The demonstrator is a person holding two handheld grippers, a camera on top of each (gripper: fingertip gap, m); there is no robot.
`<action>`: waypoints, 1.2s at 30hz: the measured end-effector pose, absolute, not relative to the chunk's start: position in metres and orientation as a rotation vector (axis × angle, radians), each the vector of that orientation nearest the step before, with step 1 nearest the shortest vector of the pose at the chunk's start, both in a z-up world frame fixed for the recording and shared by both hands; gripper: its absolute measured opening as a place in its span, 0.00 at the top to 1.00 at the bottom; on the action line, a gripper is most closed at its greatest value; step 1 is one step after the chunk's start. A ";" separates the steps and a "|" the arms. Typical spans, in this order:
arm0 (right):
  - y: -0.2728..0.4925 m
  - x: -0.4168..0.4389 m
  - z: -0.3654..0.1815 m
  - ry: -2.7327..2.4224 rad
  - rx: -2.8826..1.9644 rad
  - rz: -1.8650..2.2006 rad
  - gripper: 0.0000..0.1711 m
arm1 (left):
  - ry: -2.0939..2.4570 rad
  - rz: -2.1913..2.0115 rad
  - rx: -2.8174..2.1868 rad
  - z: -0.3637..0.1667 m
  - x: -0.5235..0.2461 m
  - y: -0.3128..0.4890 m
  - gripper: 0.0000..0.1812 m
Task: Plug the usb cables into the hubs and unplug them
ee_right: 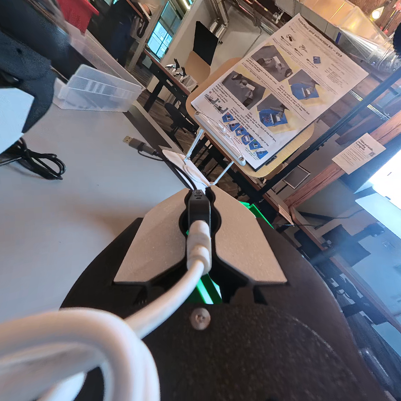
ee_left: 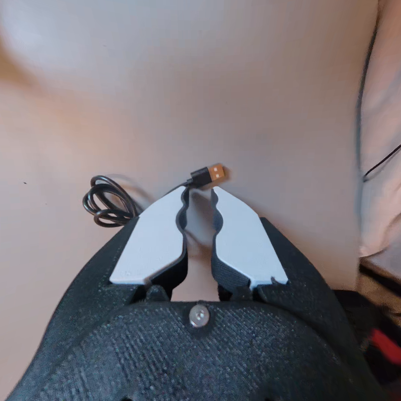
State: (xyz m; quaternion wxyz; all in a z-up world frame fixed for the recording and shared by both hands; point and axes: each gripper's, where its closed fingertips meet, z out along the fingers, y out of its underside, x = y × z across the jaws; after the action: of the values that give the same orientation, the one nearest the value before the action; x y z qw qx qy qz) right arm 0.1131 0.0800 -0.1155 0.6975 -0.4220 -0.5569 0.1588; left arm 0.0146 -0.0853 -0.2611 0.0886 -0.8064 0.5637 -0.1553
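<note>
In the left wrist view my left gripper (ee_left: pixel 200 189) is open and empty, low over the pale table (ee_left: pixel 195 97). A black USB cable lies just beyond its tips, with its metal plug (ee_left: pixel 209 174) pointing right and its coil (ee_left: pixel 106 201) to the left. The cord passes right by the left fingertip. In the right wrist view my right gripper (ee_right: pixel 198 192) is shut on a slim black hub (ee_right: pixel 198 206). A white plug (ee_right: pixel 199 245) sits in the hub's near end, and its white cable (ee_right: pixel 86 338) loops toward the camera. The left gripper (ee_right: pixel 13 112) and the black coil (ee_right: pixel 41 162) show at the far left.
A grey USB plug with a dark cord (ee_right: pixel 138 145) lies near the table's far edge. A clear plastic box (ee_right: pixel 95 91) stands at the back. An instruction sheet on a stand (ee_right: pixel 277 91) rises beyond the edge. A green part (ee_right: pixel 251 208) shows under my right fingers. Tip to tip, the grippers are about 25 centimeters apart.
</note>
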 end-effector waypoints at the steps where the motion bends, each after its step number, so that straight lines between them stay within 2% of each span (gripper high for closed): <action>1: 0.079 0.112 -0.116 -1.247 -0.939 0.353 0.93 | 1.760 -0.378 -2.309 -0.263 0.011 -0.086 0.88; 2: 0.078 0.110 -0.117 -1.251 -0.937 0.354 0.93 | 1.840 -0.288 -2.210 -0.264 0.008 -0.085 0.85; 7: 0.075 0.106 -0.119 -1.259 -0.931 0.348 0.93 | 2.109 -0.074 -1.917 -0.262 0.005 -0.066 0.84; 12: 0.082 0.110 -0.119 -1.243 -0.954 0.343 0.92 | 2.378 -0.162 -1.799 -0.266 0.012 -0.065 0.82; 17: 0.089 0.117 -0.119 -1.229 -0.975 0.361 0.92 | 2.407 -0.330 -1.791 -0.267 0.020 -0.069 0.90; 18: 0.089 0.117 -0.118 -1.229 -0.973 0.364 0.92 | 2.381 -0.355 -1.801 -0.267 0.022 -0.070 0.93; 21: 0.088 0.118 -0.117 -1.230 -0.966 0.371 0.92 | 2.154 -0.370 -1.951 -0.267 0.029 -0.066 0.94; 26: 0.081 0.117 -0.115 -1.242 -0.943 0.376 0.93 | 1.480 -0.440 -2.349 -0.262 0.029 -0.064 0.94; 31: 0.066 0.106 -0.123 -1.324 -0.846 0.334 0.92 | 0.955 -0.726 -2.296 -0.228 0.021 -0.065 0.96; 36: 0.037 0.082 -0.144 -1.469 -0.692 0.225 0.93 | 0.868 -0.715 -2.259 -0.206 0.014 -0.064 0.97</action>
State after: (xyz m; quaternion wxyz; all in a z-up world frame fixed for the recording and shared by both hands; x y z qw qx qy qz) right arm 0.0816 0.0372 -0.1443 0.6825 -0.3083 -0.6550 0.1005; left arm 0.0139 -0.0641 -0.2059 0.3042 -0.8529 0.3275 -0.2698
